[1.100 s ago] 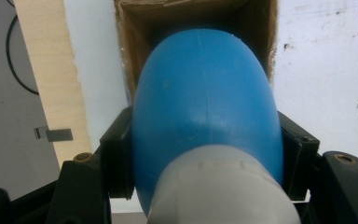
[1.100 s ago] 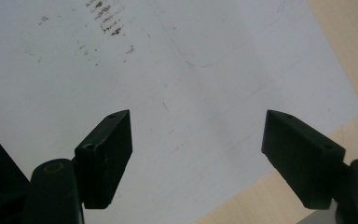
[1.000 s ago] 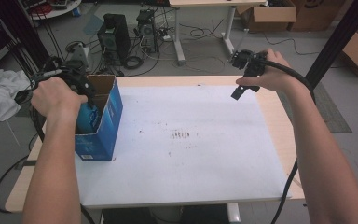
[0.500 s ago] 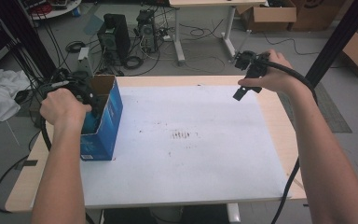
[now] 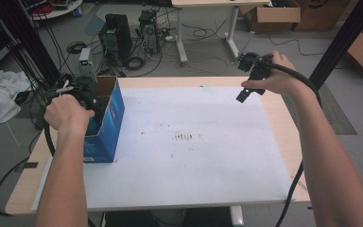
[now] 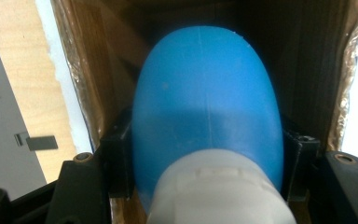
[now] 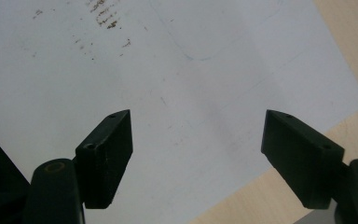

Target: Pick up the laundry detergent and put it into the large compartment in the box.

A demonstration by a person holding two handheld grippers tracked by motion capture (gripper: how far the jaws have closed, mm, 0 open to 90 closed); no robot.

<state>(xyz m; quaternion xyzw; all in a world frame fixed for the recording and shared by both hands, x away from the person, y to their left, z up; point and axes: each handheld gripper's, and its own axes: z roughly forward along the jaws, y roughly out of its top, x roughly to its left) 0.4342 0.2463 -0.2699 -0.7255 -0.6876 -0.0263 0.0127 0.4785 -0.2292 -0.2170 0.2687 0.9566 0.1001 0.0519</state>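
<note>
So the left gripper [image 6: 205,186] is clamped on a blue bottle [image 6: 207,107] with a white cap, pads pressing both sides, and it's down inside the open blue cardboard box [image 5: 108,118] at the left edge of the table [image 5: 283,118]. The right gripper [image 7: 198,154] hangs above the white sheet [image 5: 194,142] at the far right, jaws spread wide, nothing between them.
</note>
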